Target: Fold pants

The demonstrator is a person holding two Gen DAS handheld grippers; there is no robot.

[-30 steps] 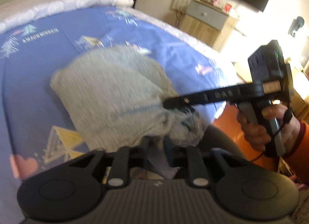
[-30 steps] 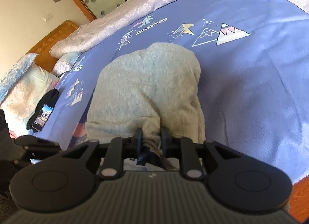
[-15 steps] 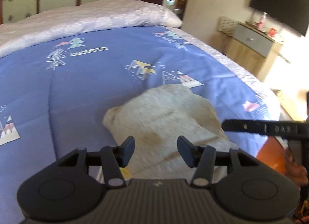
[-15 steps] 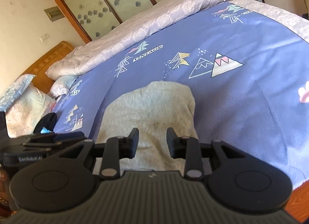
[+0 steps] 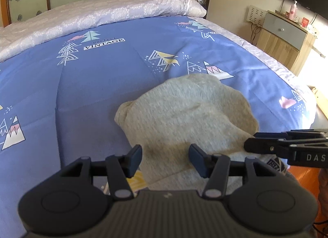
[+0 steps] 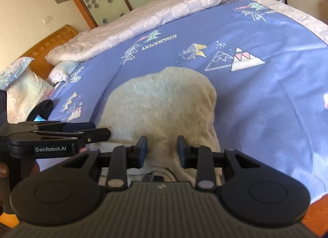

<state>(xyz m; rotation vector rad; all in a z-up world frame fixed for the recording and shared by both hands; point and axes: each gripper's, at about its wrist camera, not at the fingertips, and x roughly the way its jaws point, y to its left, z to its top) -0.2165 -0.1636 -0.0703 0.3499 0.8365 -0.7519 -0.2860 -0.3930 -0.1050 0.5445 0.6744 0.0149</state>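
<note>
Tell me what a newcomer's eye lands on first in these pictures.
First the grey pants, a folded rumpled heap at the near edge of the blue patterned bedspread. Next the two black claws just short of it, both open and empty: the left claw and the right claw. A pale quilt lies across the far side of the bed.

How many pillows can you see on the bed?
2, both in the right wrist view at the head of the bed: a pale floral pillow by the wooden headboard, and a smaller light blue pillow beside it. Others may be hidden.
</note>
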